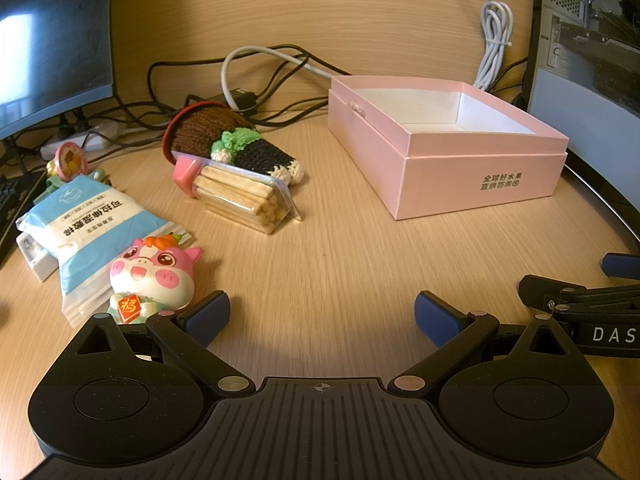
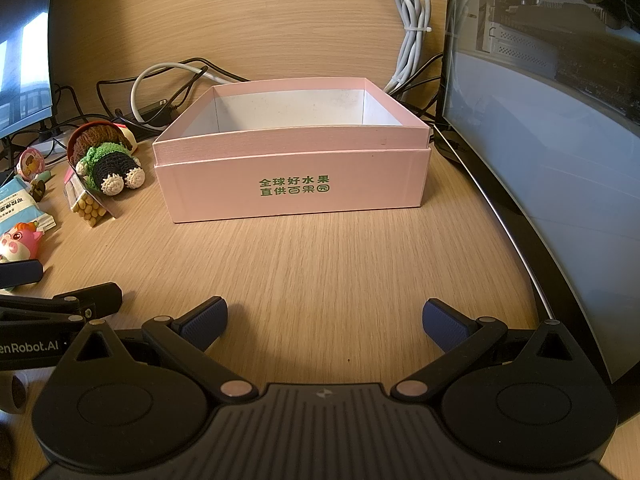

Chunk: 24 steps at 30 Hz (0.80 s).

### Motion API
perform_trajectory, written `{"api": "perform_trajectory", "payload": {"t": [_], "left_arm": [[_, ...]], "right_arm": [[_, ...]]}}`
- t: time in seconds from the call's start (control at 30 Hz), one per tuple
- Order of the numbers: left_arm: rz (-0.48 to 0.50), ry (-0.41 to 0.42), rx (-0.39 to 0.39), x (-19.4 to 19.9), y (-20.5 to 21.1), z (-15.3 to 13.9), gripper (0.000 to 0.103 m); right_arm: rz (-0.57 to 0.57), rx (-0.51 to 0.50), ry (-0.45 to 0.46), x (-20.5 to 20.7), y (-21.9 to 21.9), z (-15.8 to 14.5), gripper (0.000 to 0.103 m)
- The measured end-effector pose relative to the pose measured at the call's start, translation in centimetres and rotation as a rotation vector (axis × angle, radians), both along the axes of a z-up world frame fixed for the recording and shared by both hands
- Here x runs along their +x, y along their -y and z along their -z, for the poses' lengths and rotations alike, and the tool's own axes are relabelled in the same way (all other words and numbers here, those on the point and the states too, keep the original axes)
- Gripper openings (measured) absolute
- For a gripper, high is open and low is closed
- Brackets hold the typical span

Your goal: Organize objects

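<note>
Pink squishy pig toy (image 1: 154, 276), likely soft and light, is lying just beside your left gripper (image 1: 322, 316); both grippers are gaping empty, so you are taking its round belly for the pink box (image 2: 292, 178).

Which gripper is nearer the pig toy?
Left. The left gripper sits right beside the pig toy; the right gripper is farther away, facing the pink box.

A wooden desk (image 2: 320, 272) backed onto a wood-grain panel (image 1: 300, 8). A curved monitor (image 2: 560, 184) stood at the right edge and another monitor (image 1: 48, 40) at the left. Black cables (image 1: 180, 76) tangled along the back near a white power strip (image 1: 80, 142), and a tied white cable bundle (image 2: 412, 36) hung against the panel. A computer case (image 1: 592, 8) stood behind.
</note>
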<state>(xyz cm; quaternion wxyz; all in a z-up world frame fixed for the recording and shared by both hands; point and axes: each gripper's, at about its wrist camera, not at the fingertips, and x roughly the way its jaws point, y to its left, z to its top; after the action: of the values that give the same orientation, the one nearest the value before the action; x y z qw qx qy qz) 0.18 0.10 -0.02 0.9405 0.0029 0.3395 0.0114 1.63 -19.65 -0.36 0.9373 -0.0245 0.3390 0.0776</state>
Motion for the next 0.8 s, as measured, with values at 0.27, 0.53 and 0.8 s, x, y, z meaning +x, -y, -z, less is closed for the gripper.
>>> {"api": "perform_trajectory", "payload": {"t": [0.27,0.53,0.8], "left_arm": [[-0.016,0.006,0.004,-0.5,0.3,0.0,0.102],[-0.031,-0.010,0.003,-0.4,0.3,-0.1,0.102],[-0.084,-0.037,-0.137,-2.9,-4.5,-4.8,0.100]], "right_arm": [[0.001,0.000,0.000,0.0,0.0,0.0,0.103],[-0.019,0.001,-0.009,-0.2,0.2,-0.1,0.103],[-0.025,-0.012,-0.069,0.0,0.0,-0.5,0.103]]}}
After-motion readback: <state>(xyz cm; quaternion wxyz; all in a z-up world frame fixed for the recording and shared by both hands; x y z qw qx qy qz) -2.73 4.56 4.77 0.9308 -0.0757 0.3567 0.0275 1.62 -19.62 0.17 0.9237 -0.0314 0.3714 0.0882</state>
